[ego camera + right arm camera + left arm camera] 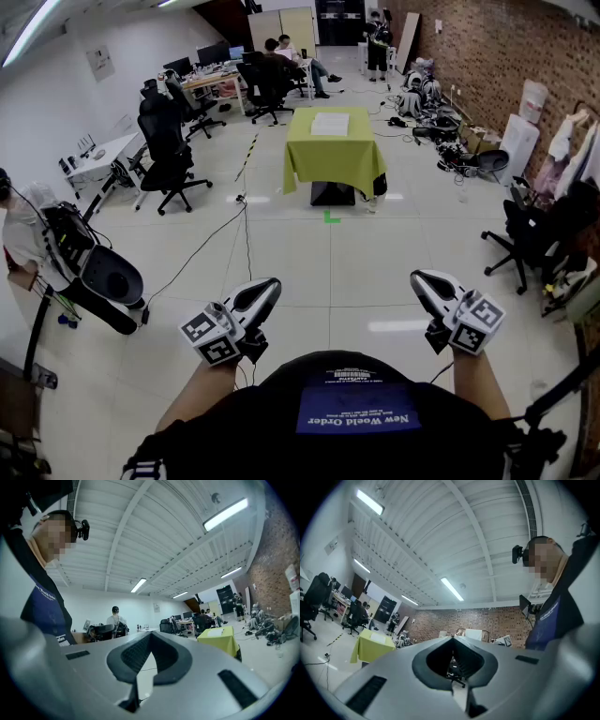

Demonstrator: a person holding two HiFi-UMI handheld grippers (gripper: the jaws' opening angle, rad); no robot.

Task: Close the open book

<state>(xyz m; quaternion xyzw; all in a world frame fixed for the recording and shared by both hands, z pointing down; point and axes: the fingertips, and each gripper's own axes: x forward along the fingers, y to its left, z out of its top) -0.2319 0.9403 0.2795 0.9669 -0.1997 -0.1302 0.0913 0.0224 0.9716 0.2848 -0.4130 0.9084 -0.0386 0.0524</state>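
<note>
Left gripper [270, 286] and right gripper [420, 279] hung pinched closed and empty, far from the green table [333, 164]. The open book [330, 124] on it looked light and floppy — best taken by one cover's outer edge.

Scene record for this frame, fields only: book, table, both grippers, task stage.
book: lies flat on the table, pale pages up; too far off for detail
table: green-draped, far ahead, out of reach
left gripper: jaws together, nothing between them
right gripper: jaws together, nothing between them
stage: book untouched, approach not yet begun
</note>
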